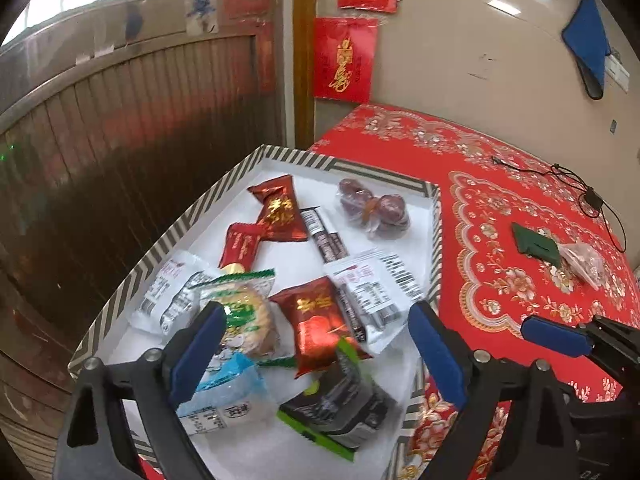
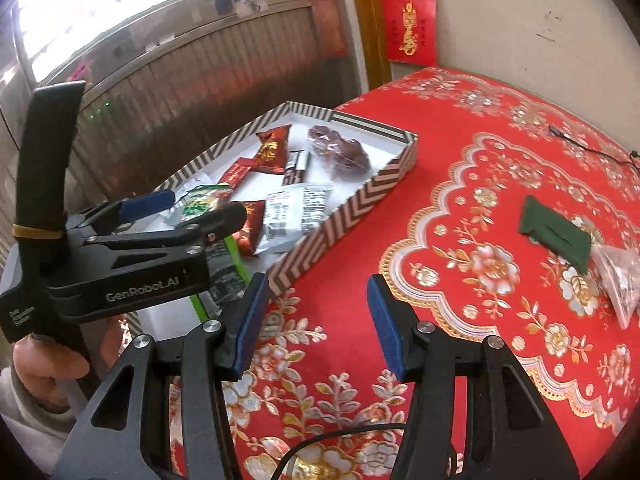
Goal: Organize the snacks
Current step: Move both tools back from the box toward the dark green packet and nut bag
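Blue pads wide apart on the left gripper [image 1: 316, 344], nothing between them, hovering over the near end of the striped box [image 1: 168, 236] — a black-and-green packet [image 1: 340, 404] lies right below. Right gripper [image 2: 316, 320], jaws part-open and empty too, hangs above bare red tablecloth [image 2: 460, 360] just beside the box. Now look farther out: a dark green packet [image 2: 554, 236] and a clear bag of snacks [image 2: 622, 280] touching it lie loose on the cloth, ahead and to the right of the right gripper, well apart from the box. Green packet's long axis slants across that gripper's line. Right hand's clearly nearer; I'd bet it goes.
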`<action>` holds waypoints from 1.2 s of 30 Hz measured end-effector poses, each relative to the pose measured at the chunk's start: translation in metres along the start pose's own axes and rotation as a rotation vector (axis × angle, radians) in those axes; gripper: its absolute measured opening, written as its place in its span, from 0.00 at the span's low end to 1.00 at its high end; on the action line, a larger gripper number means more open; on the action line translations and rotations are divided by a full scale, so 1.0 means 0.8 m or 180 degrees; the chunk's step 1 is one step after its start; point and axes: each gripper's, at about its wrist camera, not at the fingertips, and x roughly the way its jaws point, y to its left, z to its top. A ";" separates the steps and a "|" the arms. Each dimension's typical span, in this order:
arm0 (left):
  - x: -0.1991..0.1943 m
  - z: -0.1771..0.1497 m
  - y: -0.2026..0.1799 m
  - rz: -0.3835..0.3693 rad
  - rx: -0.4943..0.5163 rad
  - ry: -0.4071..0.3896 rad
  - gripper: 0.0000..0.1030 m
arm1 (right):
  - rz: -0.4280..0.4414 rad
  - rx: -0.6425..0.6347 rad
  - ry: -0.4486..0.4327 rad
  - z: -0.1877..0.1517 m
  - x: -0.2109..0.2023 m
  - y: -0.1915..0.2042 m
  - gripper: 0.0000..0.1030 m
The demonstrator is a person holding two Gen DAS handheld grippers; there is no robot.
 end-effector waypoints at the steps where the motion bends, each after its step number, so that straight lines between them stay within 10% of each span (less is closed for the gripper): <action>1: -0.001 0.001 -0.003 -0.0003 0.0009 -0.0004 0.92 | -0.0008 0.0007 -0.0002 -0.001 -0.001 -0.002 0.50; 36: 0.066 0.045 -0.232 -0.0596 0.0708 0.0418 0.92 | -0.0890 0.0983 -0.0062 -0.085 -0.109 -0.244 0.56</action>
